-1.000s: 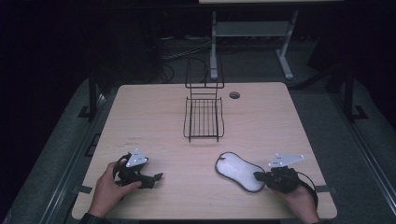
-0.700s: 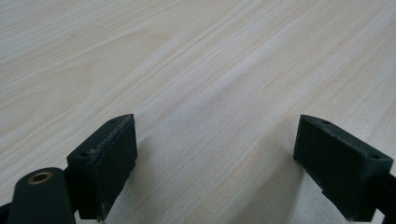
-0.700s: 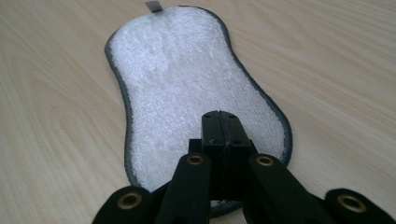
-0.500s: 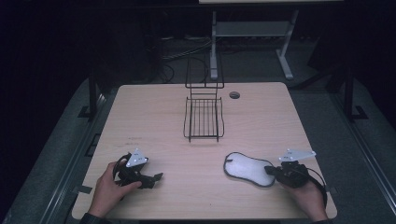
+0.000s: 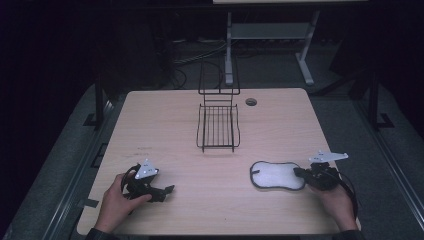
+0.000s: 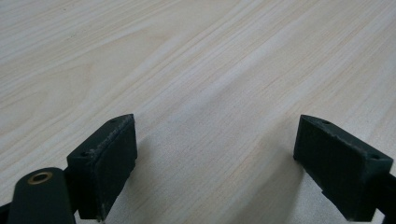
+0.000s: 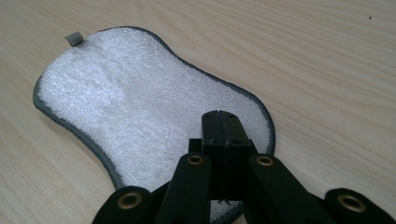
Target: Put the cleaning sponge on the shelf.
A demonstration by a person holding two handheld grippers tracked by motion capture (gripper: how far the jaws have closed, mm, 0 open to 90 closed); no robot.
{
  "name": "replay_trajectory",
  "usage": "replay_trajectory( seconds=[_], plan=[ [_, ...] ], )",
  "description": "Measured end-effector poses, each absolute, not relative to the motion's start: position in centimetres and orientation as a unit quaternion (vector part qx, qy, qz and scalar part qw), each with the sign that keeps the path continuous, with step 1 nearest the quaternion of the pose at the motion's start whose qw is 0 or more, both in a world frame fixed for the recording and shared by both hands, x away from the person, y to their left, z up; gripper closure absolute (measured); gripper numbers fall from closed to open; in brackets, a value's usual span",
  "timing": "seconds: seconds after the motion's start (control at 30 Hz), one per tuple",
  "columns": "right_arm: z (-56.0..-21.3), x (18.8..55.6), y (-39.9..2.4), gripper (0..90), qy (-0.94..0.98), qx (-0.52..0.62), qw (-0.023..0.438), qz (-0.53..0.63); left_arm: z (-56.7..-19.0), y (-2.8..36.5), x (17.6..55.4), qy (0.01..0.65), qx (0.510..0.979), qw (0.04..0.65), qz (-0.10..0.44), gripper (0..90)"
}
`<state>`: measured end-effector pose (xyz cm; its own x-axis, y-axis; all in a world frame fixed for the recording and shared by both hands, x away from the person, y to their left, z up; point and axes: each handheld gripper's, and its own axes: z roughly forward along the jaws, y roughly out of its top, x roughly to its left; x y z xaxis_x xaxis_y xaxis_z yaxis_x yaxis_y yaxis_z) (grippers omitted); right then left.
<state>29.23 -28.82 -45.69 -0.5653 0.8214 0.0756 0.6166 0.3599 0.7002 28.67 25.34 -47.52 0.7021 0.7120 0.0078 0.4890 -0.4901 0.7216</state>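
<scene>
- Cloth pad (image 7: 140,116) looks light, limp and soft; judged best pinched at its grey edge.
- Right gripper (image 7: 219,122) pinches its near edge, jaws pressed together.
- Left gripper (image 6: 217,163) rests spread over bare table (image 6: 196,56).

The wooden table (image 5: 150,120) bears a wire rack (image 5: 218,127) and white cloth (image 5: 276,174).
</scene>
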Motion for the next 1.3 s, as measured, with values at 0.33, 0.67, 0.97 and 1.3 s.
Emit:
replay_trajectory(
  seconds=[0.33, 0.67, 0.97, 1.3],
  plan=[
    [-45.6, 28.9, -28.7, 89.4, 0.815, 0.44, 0.139, 0.35, -47.5, 25.3, 28.7, 0.354, 0.849, 0.36, 0.155, 12.6],
    [-45.3, 27.6, -27.4, 89.4, 0.833, 0.412, 0.111, 0.352, -47.5, 25.3, 28.7, 0.354, 0.849, 0.361, 0.155, 12.6],
    [-44.9, 27.4, -27.2, 78.1, 0.83, 0.401, 0.102, 0.374, -47.5, 25.3, 28.7, 0.354, 0.849, 0.36, 0.155, 12.6],
    [-44.5, 28.8, -26.9, 28.8, 0.821, 0.406, 0.097, 0.39, -47.5, 25.3, 28.7, 0.354, 0.849, 0.361, 0.155, 12.6]
  ],
)
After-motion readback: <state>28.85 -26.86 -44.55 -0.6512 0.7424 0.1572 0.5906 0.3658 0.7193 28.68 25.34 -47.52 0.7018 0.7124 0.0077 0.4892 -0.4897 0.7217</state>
